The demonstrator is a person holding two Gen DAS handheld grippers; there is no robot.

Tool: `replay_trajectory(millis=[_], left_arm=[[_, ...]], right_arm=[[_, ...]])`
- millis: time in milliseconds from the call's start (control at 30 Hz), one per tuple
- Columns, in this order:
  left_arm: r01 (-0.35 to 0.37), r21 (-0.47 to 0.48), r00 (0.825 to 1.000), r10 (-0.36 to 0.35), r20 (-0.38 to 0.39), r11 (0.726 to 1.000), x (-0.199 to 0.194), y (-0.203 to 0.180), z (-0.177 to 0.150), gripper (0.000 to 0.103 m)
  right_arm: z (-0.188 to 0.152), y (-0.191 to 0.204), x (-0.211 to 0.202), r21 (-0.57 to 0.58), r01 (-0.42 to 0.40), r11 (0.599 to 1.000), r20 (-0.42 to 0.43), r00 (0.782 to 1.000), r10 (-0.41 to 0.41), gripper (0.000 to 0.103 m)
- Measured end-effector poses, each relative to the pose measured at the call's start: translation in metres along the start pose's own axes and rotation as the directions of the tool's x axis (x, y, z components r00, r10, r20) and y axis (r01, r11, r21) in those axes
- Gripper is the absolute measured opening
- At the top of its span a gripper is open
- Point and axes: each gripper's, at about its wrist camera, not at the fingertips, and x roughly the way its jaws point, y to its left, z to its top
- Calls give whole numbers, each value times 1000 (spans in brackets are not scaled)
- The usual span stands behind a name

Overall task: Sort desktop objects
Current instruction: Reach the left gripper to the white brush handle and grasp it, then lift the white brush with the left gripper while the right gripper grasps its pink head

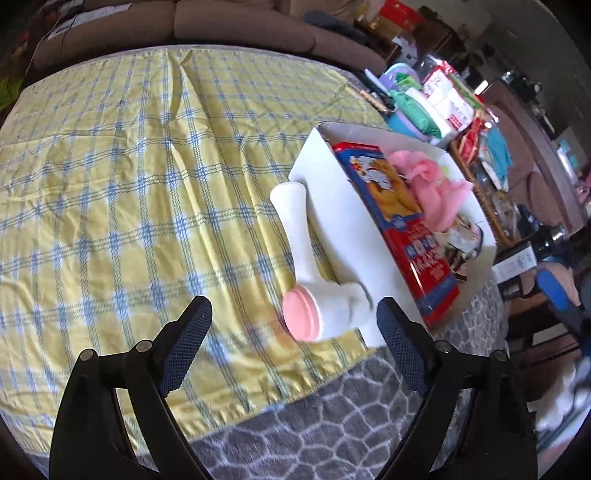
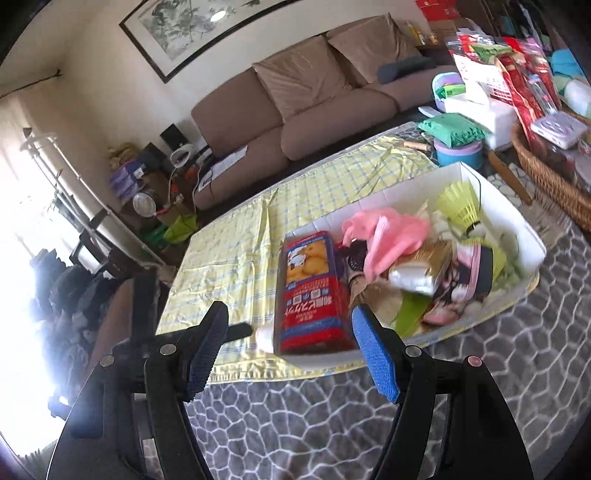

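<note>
A brown sofa is set against a cream wall, beneath a long framed painting. Strong daylight is admitted through a window on the left. The floor is covered by a grey patterned rug.

Box on the tablecloth; biscuit packet inside along its left wall, crumpled bag to the right; massager outside, touching that wall.
</note>
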Motion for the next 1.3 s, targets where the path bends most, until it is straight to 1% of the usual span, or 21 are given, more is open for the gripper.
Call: replay_trajectory(millis=[67,100,200,267,300,333,400,433,500,533,567,600,700,800,933,1000,1100,1133,1233,1300], left_arm=[[-14,8,1000,14,-14,1000,7,1,6,77],[-20,12,1000,21,-23,1000,12,1,10,77],[-32,29,998,34,-61,999,30,-2,23,73],[-18,33,996,21,-81,999,39,-5,27,70],[-18,38,996,21,-88,999,43,-6,29,68],[-23,47,995,27,-98,999,48,-8,31,64],[-36,58,992,42,-119,998,58,-11,33,60],[-46,70,991,54,-121,996,61,-12,33,54],[-66,100,991,77,-110,993,62,-15,31,45],[-73,110,991,85,-108,991,62,-15,30,32],[-53,112,992,65,-107,992,60,-15,29,19],[-38,107,993,49,-107,994,58,-14,29,17],[-31,120,994,43,-96,992,49,-16,24,15],[20,74,998,-16,-65,997,30,-10,22,14],[35,69,999,-33,-36,997,5,-1,14,14],[52,54,998,-51,-30,997,-4,7,8,14],[72,53,997,-71,-15,996,-17,11,-3,14],[82,50,997,-81,-11,995,-22,15,-8,14],[108,29,994,-108,2,994,-28,22,-14,14],[117,19,993,-118,7,993,-30,26,-18,14]], right_arm=[[-8,3,3,-18,25,1000,12,1000,-25,72],[-10,4,4,-22,33,999,14,999,-32,72],[-14,4,14,-7,4,1000,6,1000,-4,72],[-15,2,18,-2,2,1000,2,1000,-2,72],[-15,2,21,-1,2,1000,0,1000,-2,72],[-15,0,24,2,4,1000,-3,1000,-4,72],[-17,-3,28,8,-1,1000,-9,1000,2,72],[-17,-4,30,13,-2,1000,-12,1000,2,72],[-19,-7,32,18,-6,1000,-14,1000,6,72],[-20,-7,33,19,-7,1000,-16,1000,7,72],[-20,-8,33,19,-7,1000,-17,1000,7,72],[-21,-8,34,18,-8,1000,-22,1000,8,72],[-24,-3,36,10,-12,1000,-31,999,13,72],[-28,6,37,-11,-30,999,-43,999,30,72],[-39,30,48,-69,-65,995,-97,994,58,72],[-46,43,57,-108,-67,992,-121,991,54,72],[-60,67,76,-214,-53,975,-161,987,19,72],[-66,77,85,-271,-44,962,-170,985,-3,72],[-77,93,102,-380,-19,925,-173,984,-50,72],[-82,98,115,-409,-24,912,-185,981,-57,72]])
